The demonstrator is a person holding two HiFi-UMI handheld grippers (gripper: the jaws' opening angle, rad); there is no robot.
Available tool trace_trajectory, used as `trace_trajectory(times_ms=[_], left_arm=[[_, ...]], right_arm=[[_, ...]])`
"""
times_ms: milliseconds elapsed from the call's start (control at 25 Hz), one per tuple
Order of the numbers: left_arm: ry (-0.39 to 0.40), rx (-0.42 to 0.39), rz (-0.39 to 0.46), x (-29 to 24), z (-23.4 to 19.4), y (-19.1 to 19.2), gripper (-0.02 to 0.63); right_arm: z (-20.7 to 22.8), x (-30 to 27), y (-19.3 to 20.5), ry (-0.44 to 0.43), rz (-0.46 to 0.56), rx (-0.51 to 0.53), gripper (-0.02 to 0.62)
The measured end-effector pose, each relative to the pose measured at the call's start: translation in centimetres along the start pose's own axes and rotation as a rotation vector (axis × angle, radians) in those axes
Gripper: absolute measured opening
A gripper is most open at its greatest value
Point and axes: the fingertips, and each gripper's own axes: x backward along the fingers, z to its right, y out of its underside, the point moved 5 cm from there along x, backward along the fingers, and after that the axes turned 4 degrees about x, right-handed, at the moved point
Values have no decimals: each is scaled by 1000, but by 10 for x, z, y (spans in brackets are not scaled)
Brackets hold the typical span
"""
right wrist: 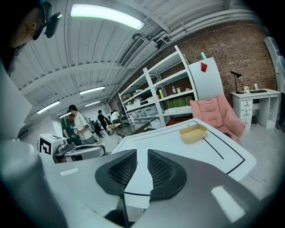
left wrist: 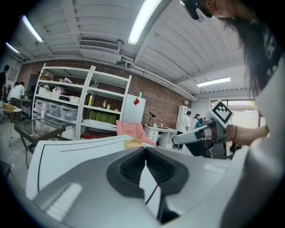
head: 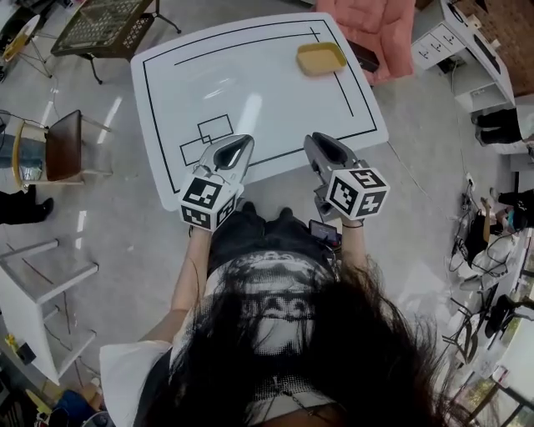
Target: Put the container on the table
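Container (head: 321, 57), yellow, shallow, sits on white table (head: 250, 92) at far right corner, well apart from both grippers. L gripper (head: 240, 143) over near edge, jaws pressed together w/ nothing between. R gripper (head: 317, 138) beside it, jaws slightly spread, holding nothing.

Container (head: 321, 57) on the surface (head: 250, 83), at its far right corner. Left claw (head: 239, 143) and right claw (head: 320, 139) side by side over the near edge, well apart from the container. Armchair (head: 371, 25) on the floor just behind that corner; shelving (left wrist: 80, 102) beyond the far side.
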Motion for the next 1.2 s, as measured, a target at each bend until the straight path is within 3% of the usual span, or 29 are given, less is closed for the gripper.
trace_trajectory(times_ms=[280, 560, 840, 1200], left_arm=[[-63, 15, 26, 17, 7, -3, 0], [-134, 22, 42, 32, 44, 4, 0], [-205, 30, 49, 41, 87, 15, 0], [-233, 15, 51, 53, 124, 23, 0]], right_arm=[[-6, 8, 2, -46, -1, 19, 54], [-3, 40, 15, -113, 2, 37, 7], [5, 74, 28, -186, -10, 60, 5], [3, 102, 39, -225, -8, 93, 5]])
